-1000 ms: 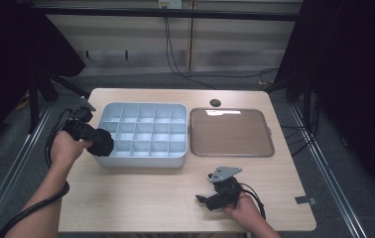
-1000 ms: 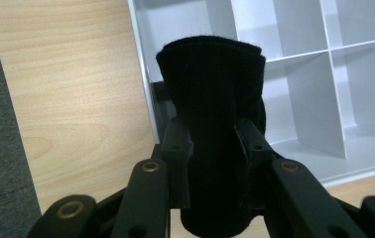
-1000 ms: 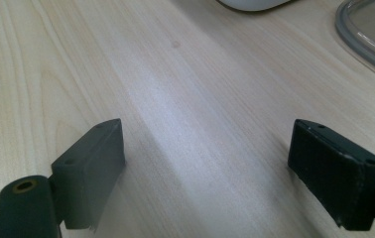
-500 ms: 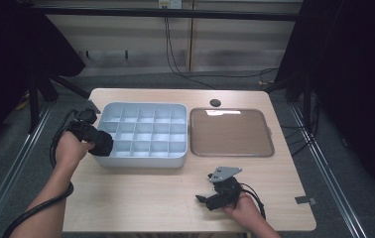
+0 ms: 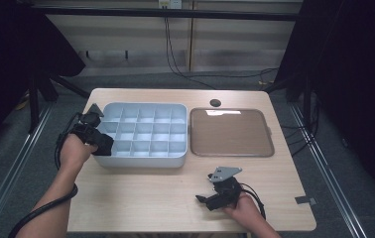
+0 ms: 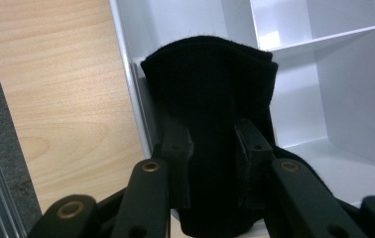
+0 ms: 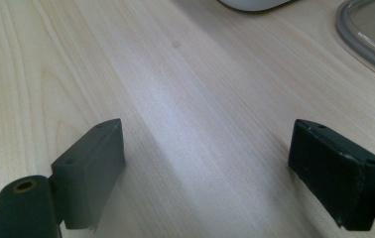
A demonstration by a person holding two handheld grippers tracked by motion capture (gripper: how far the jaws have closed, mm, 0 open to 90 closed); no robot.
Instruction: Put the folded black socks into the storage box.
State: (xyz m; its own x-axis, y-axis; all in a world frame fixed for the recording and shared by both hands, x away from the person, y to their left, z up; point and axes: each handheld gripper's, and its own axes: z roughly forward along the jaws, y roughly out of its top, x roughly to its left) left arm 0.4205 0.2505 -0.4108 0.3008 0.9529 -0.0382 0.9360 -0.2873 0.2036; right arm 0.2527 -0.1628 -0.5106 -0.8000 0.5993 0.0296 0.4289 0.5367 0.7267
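Colours on the table
Cloth (image 6: 210, 114) was plain black; box (image 5: 141, 136) pale blue-white; lid (image 5: 231, 132) clear, brownish over the wood; table (image 5: 141, 198) light woodgrain; jaws black.

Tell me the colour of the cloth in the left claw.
Black cloth; clearest in the left gripper view.

One black cloth (image 6: 210, 114), one divided tray (image 5: 143, 136), one clear lid (image 5: 231, 132), two hand-held grippers.

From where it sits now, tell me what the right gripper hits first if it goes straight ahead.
Probably nothing soon: the right gripper, fingers open, faces bare table. Farther on lies the white divided box; the depth is hard to judge.
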